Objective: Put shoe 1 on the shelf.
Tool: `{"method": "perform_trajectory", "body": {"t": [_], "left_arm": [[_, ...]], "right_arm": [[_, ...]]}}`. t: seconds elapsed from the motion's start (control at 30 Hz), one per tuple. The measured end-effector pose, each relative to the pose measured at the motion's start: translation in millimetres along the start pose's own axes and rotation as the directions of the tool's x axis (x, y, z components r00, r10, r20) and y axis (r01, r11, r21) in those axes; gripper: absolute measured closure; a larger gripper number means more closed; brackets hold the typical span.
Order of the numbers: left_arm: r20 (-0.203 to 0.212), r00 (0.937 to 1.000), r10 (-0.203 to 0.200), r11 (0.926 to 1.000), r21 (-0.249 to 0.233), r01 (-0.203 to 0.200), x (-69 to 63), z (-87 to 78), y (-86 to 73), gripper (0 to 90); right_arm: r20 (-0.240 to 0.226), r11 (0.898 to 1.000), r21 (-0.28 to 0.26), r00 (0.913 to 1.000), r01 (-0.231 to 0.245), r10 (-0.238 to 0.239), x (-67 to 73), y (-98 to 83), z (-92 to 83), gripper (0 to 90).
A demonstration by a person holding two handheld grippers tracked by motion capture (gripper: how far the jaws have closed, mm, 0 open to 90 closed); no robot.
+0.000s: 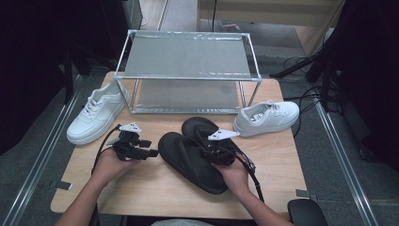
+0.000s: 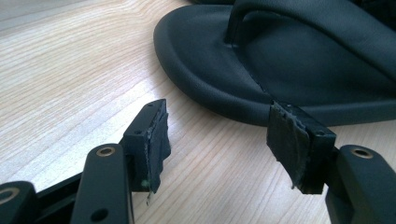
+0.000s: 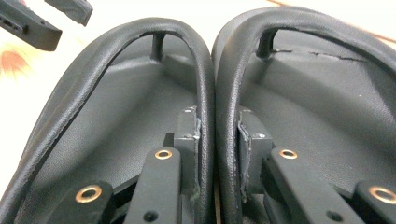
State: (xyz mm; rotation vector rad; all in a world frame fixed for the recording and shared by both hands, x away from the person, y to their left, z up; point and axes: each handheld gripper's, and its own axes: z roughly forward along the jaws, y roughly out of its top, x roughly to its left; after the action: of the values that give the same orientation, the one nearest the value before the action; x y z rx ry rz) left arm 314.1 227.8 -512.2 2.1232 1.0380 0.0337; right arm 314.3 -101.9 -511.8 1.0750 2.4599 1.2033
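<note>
A steel rack [image 1: 188, 70] stands at the table's [image 1: 155, 188] far edge, a white sneaker [image 1: 96, 112] on each side. Two black sandals [image 1: 190, 160] lie side by side in front. The right gripper [image 3: 215, 135] pinches their adjoining straps [image 3: 208, 93] together; the left gripper [image 2: 217, 140] rests open beside one sole.

Black flip-flop sandals [image 1: 190, 160]: matt, leather-like straps, smooth soles.
Pale wooden table [image 1: 155, 188]: smooth, fine grain.
Far silver metal rack [image 1: 188, 56]: dull mesh shelves.
White sneakers [image 1: 96, 117]: smooth.
</note>
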Motion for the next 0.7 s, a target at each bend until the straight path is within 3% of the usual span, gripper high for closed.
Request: {"method": "perform_trajectory", "body": {"t": [0.17, 0.4, 0.57, 0.7], "left_arm": [[-0.008, 1.0000, 0.001, 1.0000, -0.010, -0.001, 0.2, -4.0, -0.9, 39.3], [-0.007, 1.0000, 0.002, 0.9999, -0.017, -0.002, -0.5, -6.3, -1.4, 39.1], [-0.005, 1.0000, 0.007, 0.9999, -0.015, -0.007, -0.9, -5.8, -1.4, 39.0], [-0.001, 1.0000, 0.007, 0.9998, -0.018, -0.007, -1.6, -5.7, -1.6, 38.8]], "right_arm": [[0.013, 1.000, -0.013, 0.9999, 0.004, -0.004, -7.1, 9.4, -2.5, 74.8], [0.022, 0.998, -0.049, 0.9993, -0.031, 0.032, -19.5, 28.4, -4.2, 74.8], [0.023, 0.997, -0.059, 0.9984, -0.050, 0.052, -29.1, 46.9, 7.7, 74.8], [0.032, 0.994, -0.062, 0.9951, -0.092, 0.094, -38.9, 61.7, 22.3, 74.8]]}}
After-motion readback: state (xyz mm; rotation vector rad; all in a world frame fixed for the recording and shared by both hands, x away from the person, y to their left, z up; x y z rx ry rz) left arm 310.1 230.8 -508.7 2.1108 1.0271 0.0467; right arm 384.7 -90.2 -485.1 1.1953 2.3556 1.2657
